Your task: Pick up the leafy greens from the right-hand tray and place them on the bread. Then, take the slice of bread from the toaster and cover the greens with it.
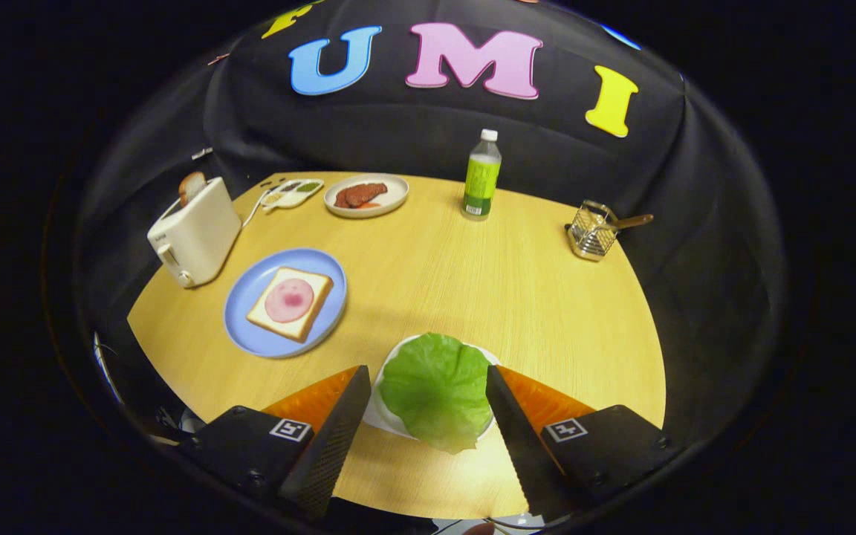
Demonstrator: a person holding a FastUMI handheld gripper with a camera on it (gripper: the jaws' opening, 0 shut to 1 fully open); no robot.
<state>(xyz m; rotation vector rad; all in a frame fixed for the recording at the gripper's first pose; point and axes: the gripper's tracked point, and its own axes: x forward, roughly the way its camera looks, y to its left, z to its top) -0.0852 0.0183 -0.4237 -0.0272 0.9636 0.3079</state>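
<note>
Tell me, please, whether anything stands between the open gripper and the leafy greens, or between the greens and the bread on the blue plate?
Nothing visible does. The gripper is open, its fingers flanking the leafy greens on their white tray. Only bare table lies between them and the bread on the blue plate.

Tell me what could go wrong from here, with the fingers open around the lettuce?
The gripper is open, a finger either side of the lettuce leaf. The leaf looks thin and flat on its white tray, so closing may crumple it or catch the tray rim. Its near edge overhangs the tray, so a nudge could slide it onto the table.
</note>
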